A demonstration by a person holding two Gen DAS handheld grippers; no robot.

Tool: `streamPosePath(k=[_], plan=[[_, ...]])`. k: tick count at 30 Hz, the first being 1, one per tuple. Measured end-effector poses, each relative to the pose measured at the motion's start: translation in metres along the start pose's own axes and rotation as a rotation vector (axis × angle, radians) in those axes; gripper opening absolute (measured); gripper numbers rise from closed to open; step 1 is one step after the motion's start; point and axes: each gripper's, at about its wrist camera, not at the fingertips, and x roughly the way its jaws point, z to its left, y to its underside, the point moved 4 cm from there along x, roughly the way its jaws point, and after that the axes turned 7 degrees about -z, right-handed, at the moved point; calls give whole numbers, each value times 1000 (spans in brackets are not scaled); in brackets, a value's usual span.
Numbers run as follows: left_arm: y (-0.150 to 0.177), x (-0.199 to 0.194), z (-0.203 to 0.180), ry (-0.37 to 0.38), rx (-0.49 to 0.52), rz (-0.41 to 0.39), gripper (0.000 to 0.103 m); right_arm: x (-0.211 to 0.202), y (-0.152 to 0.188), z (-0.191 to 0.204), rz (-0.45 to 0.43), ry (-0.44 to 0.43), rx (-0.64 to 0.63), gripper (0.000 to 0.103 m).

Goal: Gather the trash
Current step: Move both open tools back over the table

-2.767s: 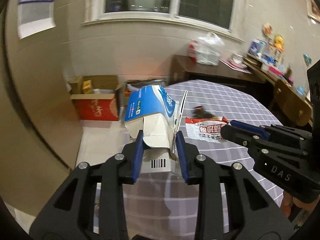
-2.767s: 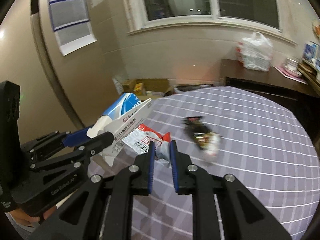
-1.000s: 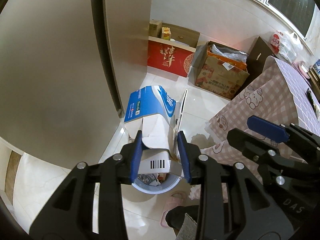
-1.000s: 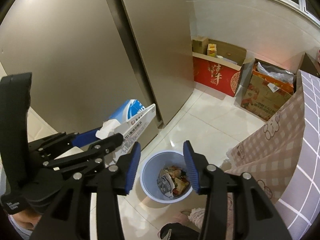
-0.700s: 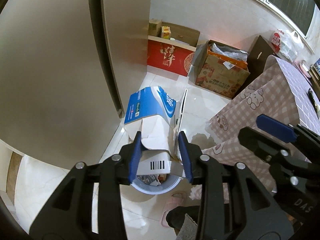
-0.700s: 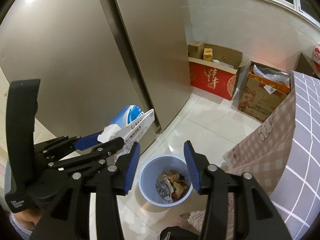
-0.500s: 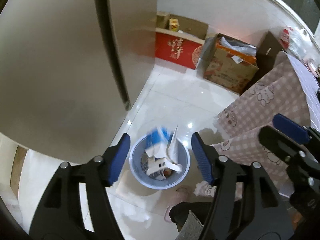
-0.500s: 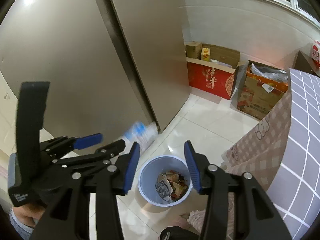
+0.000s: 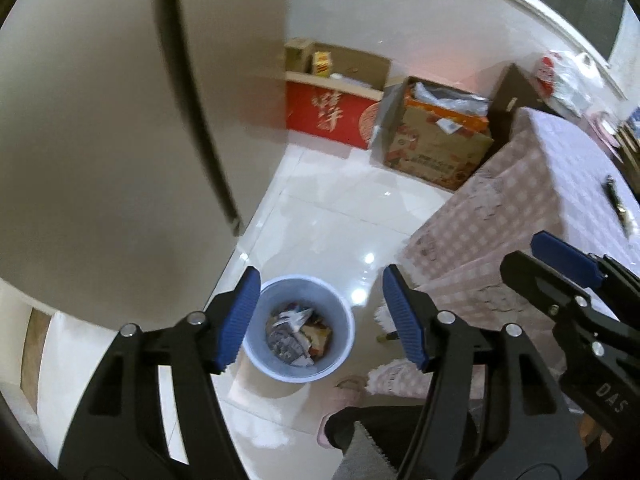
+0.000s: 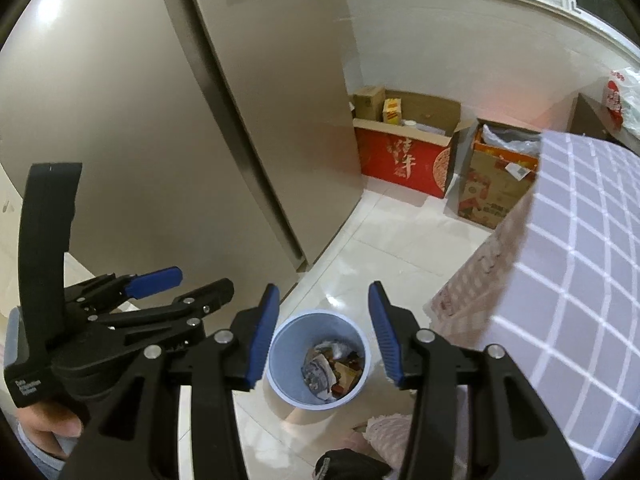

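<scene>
A pale blue trash bin (image 9: 335, 304) stands on the white tiled floor, with crumpled wrappers and paper inside. It also shows in the right wrist view (image 10: 288, 332). My left gripper (image 9: 320, 312) is open and empty, high above the bin. My right gripper (image 10: 322, 334) is open and empty too, above the bin and to the right of the left one. A dark wrapper (image 9: 614, 196) lies on the checked tablecloth (image 9: 560, 184) at the right.
A tall beige fridge (image 10: 240, 140) stands left of the bin. A red box (image 10: 404, 160) and an open cardboard box (image 10: 496, 188) sit by the far wall. The table's cloth (image 10: 580, 260) hangs down at the right. A person's foot in a pink slipper (image 9: 344, 396) is near the bin.
My left gripper opened and the blue and white carton fell into the bin. My right gripper, earlier shut on a wrapper over the table, is now open and empty above the bin.
</scene>
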Motion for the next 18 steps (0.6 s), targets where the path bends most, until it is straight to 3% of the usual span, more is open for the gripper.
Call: streamPosePath(k=[8,12,18], plan=[[-35,-21,-103,112,110,-48,65,-64,-15,-76,-68,109,45,48],[-48,-19,-180,207,189,-33,69,-106,-12,-139,-105,210,105,50],[-58,-4,-273,253,283,-4,71,-146,9,-243,-83,411,224,50]])
